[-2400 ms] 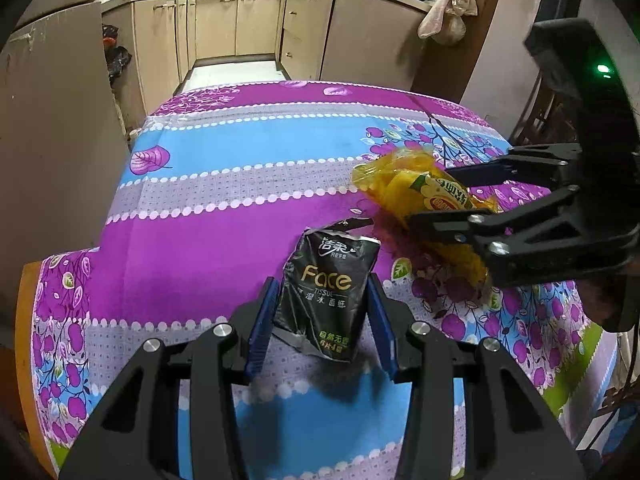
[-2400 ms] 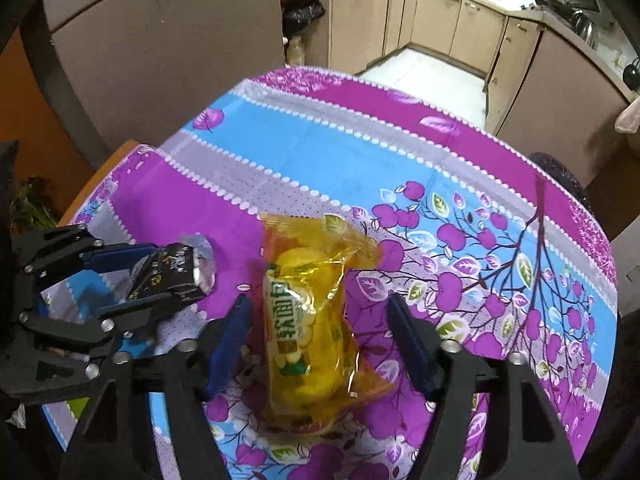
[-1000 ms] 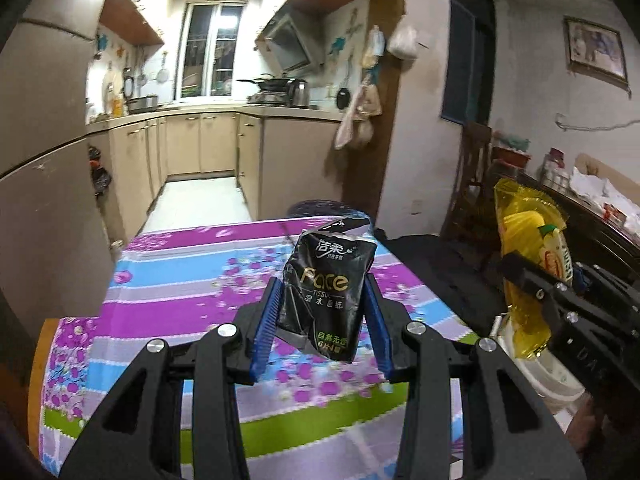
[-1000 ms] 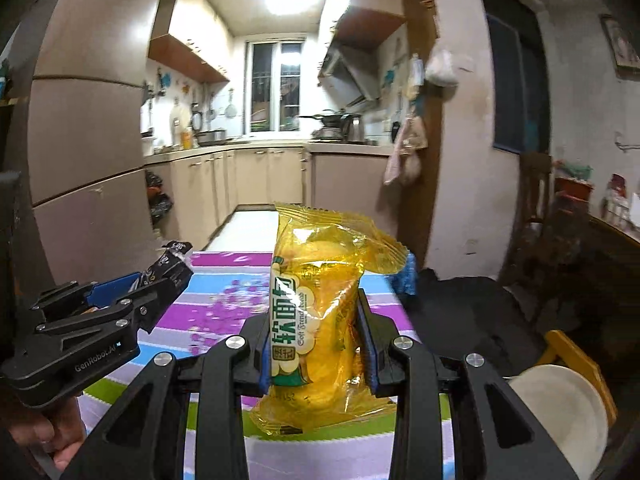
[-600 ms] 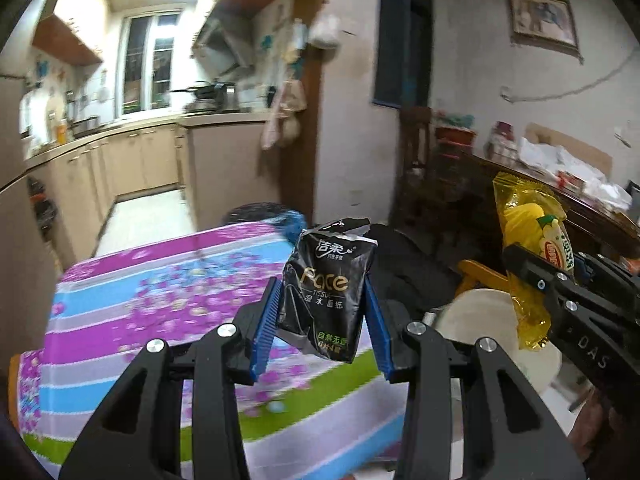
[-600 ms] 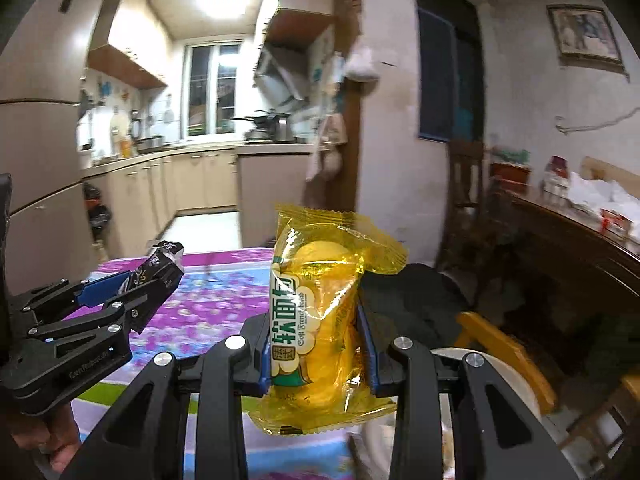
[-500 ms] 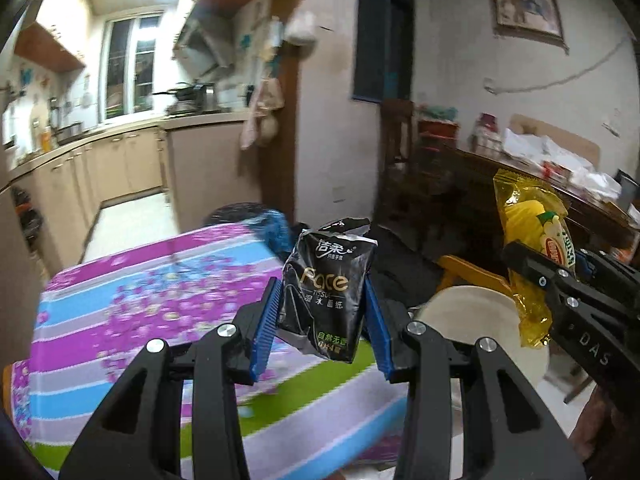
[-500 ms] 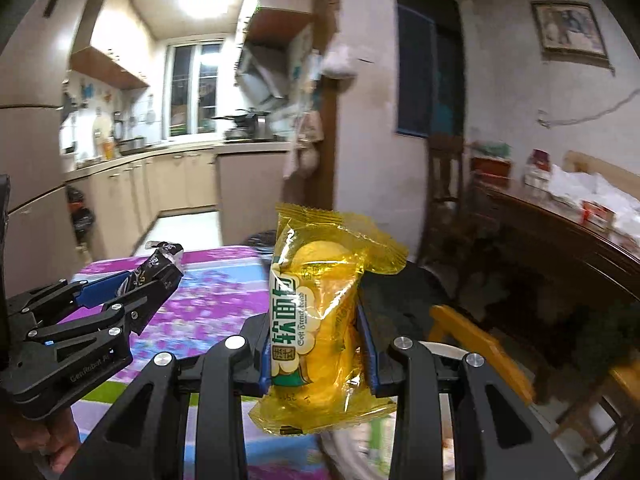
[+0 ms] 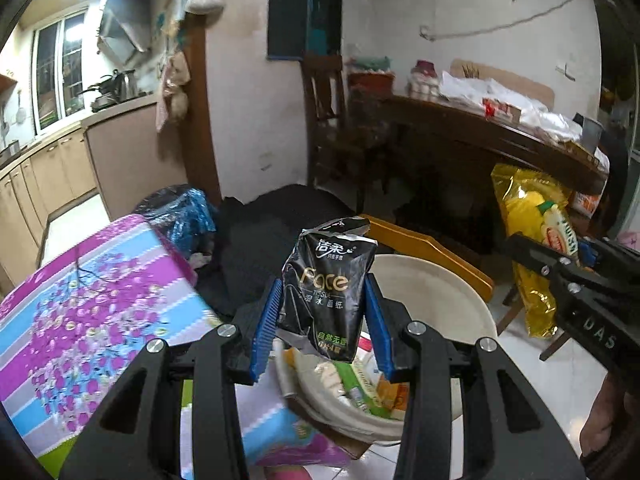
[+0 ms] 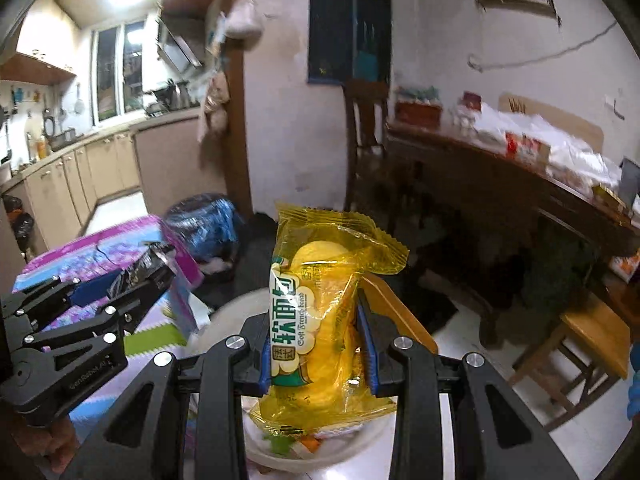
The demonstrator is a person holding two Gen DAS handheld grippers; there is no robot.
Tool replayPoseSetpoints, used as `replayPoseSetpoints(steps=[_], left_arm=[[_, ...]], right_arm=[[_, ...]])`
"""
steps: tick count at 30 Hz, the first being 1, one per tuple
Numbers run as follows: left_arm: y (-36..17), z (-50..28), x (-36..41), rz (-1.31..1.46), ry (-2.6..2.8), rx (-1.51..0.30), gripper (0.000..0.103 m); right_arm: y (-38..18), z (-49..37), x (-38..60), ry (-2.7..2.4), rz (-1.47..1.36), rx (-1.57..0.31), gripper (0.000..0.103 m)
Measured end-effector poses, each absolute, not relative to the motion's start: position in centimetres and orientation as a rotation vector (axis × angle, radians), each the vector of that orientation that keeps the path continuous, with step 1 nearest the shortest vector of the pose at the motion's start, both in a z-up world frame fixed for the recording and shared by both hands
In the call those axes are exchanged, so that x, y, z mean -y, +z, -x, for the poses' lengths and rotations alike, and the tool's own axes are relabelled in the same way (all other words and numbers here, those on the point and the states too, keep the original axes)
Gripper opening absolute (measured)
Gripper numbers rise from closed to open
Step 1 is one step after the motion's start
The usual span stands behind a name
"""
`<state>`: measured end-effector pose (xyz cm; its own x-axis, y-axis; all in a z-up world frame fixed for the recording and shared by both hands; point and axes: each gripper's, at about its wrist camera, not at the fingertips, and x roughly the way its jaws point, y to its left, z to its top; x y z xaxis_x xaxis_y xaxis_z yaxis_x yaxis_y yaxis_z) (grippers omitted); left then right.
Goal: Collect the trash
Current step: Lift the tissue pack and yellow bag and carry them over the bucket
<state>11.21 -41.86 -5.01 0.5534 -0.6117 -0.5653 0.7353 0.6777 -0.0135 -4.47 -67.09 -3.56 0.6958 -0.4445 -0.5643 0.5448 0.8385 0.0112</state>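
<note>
My left gripper [image 9: 322, 326] is shut on a black tissue packet [image 9: 326, 290], held upright above a cream round bin [image 9: 440, 292] that holds several wrappers. My right gripper [image 10: 318, 346] is shut on a yellow bread wrapper [image 10: 320, 312], also upright, over the same bin [image 10: 224, 312]. In the left wrist view the yellow wrapper [image 9: 534, 240] and the right gripper's black arm show at the right. The right wrist view has the left gripper [image 10: 132, 280] with the black packet [image 10: 150, 262] at the left.
The table with the purple and blue flowered cloth [image 9: 92, 300] lies to the left of the bin. A yellow wooden chair [image 9: 432, 248] stands behind the bin, a wooden stool [image 10: 592, 336] to the right. A dark sideboard [image 10: 500, 184] with clutter runs along the far wall.
Both grippers swung right, away from the table, each still holding its wrapper. The cream bin has come under them and the kitchen has slid off to the left.
</note>
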Motion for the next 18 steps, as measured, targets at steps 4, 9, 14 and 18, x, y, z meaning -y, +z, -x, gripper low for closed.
replayPoseSetpoints(steps=[4, 9, 14, 18], left_arm=[[-6.1, -11.4, 44.0, -0.261, -0.818, -0.614, 0.039], [-8.0, -12.4, 46.6, -0.298, -0.828, -0.707, 0.04], [-9.7, -13.5, 48.2, -0.334, -0.811, -0.771, 0.04], [-10.6, -13.9, 48.7, -0.356, -0.801, -0.795, 0.04]], right_arm=[[-5.4, 2.1, 69.9, -0.551, -0.23, -0.654, 0.034], [-8.1, 0.5, 71.4, -0.534, -0.289, -0.736, 0.034], [-10.1, -0.5, 72.2, -0.528, -0.312, -0.784, 0.034], [-11.2, -1.2, 71.6, -0.522, -0.314, -0.805, 0.034]])
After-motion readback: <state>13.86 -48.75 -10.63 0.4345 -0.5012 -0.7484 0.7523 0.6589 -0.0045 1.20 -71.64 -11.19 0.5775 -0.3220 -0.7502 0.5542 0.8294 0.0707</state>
